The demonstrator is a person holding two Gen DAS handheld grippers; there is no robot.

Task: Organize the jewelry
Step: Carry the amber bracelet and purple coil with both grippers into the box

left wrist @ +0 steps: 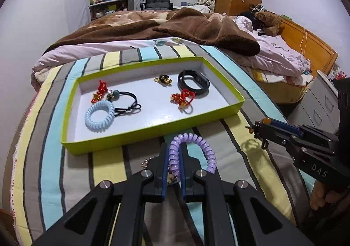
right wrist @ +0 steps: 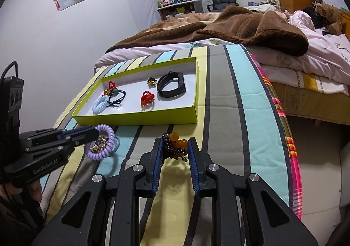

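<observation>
Right gripper [left wrist: 258, 128] reads "DAS" (perhaps cropped); left gripper [right wrist: 93, 133] "GenRobot.AI".

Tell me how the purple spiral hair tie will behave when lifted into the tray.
The purple spiral hair tie probably flexes: pinched in the left gripper, its free loop bows out sideways. It looks light and likely springs back. Its glossy coils may slip in the jaws.

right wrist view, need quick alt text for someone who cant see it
The right gripper pinches a dark beaded bracelet with amber beads above a striped bedspread. Beyond lies a shallow lime-green tray of hair ties; at left, the left gripper grips a purple spiral hair tie.
</observation>
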